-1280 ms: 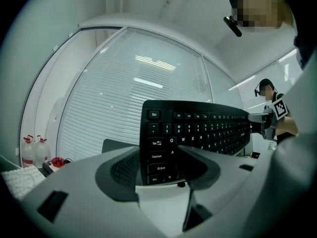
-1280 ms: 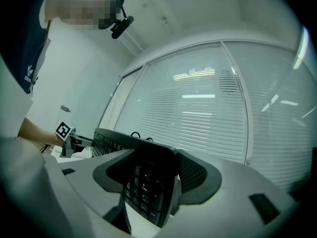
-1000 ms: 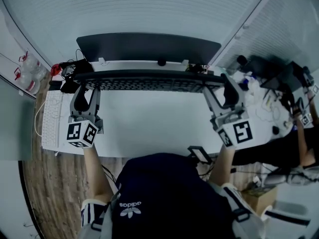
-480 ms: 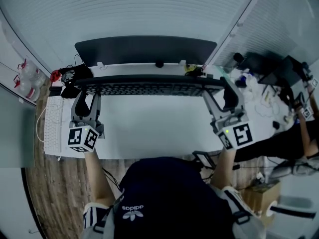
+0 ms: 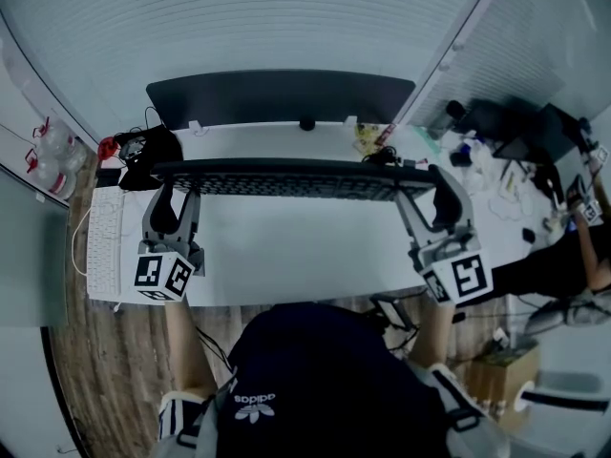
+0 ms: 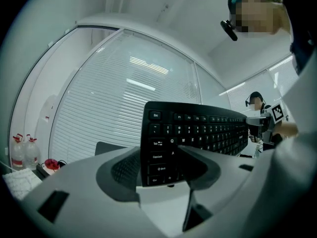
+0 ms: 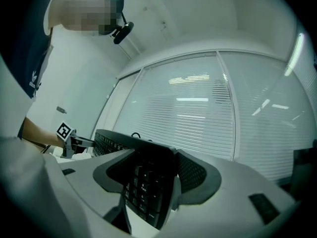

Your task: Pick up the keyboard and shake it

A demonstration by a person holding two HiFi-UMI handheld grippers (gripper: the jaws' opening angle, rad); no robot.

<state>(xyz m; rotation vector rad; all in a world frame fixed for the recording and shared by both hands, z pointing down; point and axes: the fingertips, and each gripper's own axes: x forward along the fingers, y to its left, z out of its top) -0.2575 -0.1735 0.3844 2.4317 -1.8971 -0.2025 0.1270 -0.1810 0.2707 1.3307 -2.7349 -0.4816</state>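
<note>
**KEYBOARD LIFTED, BOTH ENDS CLAMPED: SHAKE-PHASE HAZARDS**

Status: The black keyboard [image 5: 286,179] is hanging in the air above the white desk [image 5: 286,251], in front of the dark monitor [image 5: 282,95], with its long axis running left-right. It does not appear to be touching the desk.

L gripper [image 5: 170,191]: the jaws are closing on the kbd's left end, over the Esc/Tab/Ctrl column. The left gripper view is showing the key face pinched between the pads.

R gripper [image 5: 441,197]: the jaws are clamping the right end, over the numpad keys, per the right gripper view.

Judgement: the pick-up is looking complete and the shake is either under way or next.

Hazards:
1. Slip. Each gripper is biting only a short strip at one end. A hard shake is likely to work the board out of one jaw, leaving it swinging from the other.
2. Twist. If the L and R hands are moving out of sync, the board is getting levered against the pads, which is loosening the grip.
3. Collision. The monitor is sitting just behind the kbd, and clutter is crowding the desk's right end [image 5: 477,160]. A wide forward stroke is risking a strike.
4. Keys. The pads are pressing directly on keycaps, so excess clamp force plus shaking may pop them.
</note>
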